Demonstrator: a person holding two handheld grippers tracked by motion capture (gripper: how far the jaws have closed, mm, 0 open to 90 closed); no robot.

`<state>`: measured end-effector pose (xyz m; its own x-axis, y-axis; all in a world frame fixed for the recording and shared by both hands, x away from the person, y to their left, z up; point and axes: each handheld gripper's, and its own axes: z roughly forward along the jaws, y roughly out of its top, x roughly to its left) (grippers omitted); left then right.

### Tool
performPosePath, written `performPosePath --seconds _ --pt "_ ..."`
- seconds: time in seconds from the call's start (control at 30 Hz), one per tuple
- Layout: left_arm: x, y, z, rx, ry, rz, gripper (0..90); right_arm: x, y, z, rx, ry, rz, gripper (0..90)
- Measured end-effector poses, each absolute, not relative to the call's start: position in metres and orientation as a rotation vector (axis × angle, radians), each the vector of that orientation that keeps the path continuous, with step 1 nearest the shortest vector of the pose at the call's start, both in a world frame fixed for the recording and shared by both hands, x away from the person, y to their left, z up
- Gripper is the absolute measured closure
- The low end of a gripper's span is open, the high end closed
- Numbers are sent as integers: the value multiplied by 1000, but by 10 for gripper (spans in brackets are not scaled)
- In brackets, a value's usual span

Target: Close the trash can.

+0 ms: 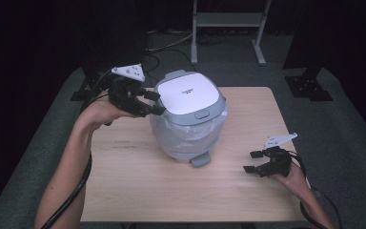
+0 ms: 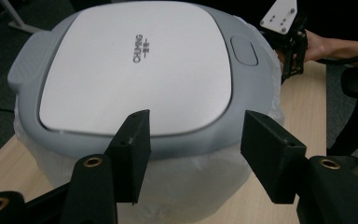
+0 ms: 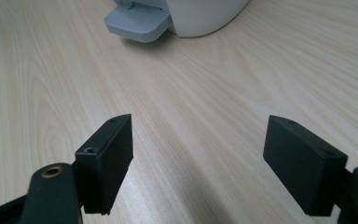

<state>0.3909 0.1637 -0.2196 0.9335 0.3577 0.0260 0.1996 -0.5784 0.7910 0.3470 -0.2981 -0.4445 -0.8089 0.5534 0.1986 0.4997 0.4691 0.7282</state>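
Hovering left gripper point(image 1: 158, 102) at bin point(image 1: 189, 117) lid point(image 2: 135, 65) rim, jaws spread, nothing pinched. Bin near tabletop point(image 1: 138, 186) far edge, lid closed, liner fitted. Right gripper point(image 1: 251, 161) spread, idle near right edge. Opening pending.

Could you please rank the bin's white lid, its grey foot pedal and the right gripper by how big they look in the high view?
1. white lid, clearly the largest.
2. right gripper.
3. grey foot pedal, smallest, though the gripper sits nearer the camera, so the true order is unsure.
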Motion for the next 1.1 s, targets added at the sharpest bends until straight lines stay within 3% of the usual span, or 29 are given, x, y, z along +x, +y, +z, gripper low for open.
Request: performPosePath --seconds 1.1 --pt "343 225 -276 2146 541 267 344 341 -299 -443 959 2605 1290 226"
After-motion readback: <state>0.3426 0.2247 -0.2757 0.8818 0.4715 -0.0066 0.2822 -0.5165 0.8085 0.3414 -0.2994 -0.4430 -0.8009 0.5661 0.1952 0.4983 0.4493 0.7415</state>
